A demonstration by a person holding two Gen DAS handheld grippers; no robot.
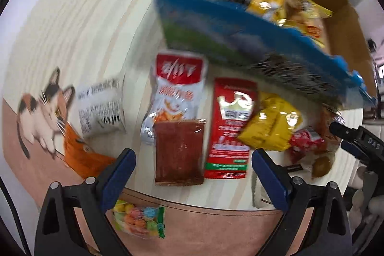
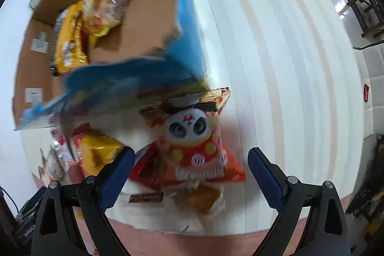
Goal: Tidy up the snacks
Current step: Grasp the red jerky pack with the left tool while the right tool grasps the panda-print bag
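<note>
A large blue snack bag (image 1: 252, 40) is blurred, in the air between the table and the cardboard box (image 1: 345, 13); neither gripper holds it. It also shows in the right wrist view (image 2: 134, 78). The box (image 2: 148, 16) holds yellow snack packets (image 2: 81, 23). My left gripper (image 1: 193, 164) is open above a brown packet (image 1: 178, 152) and a red packet (image 1: 230, 128). My right gripper (image 2: 190, 162) is open above an orange panda bag (image 2: 194, 148).
On the striped mat lie a red-and-white packet (image 1: 175, 88), a white packet (image 1: 100, 109), a yellow packet (image 1: 271, 128), an orange pouch (image 1: 81, 155) and a candy bag (image 1: 139, 220). The other gripper (image 1: 355, 143) shows at the right edge.
</note>
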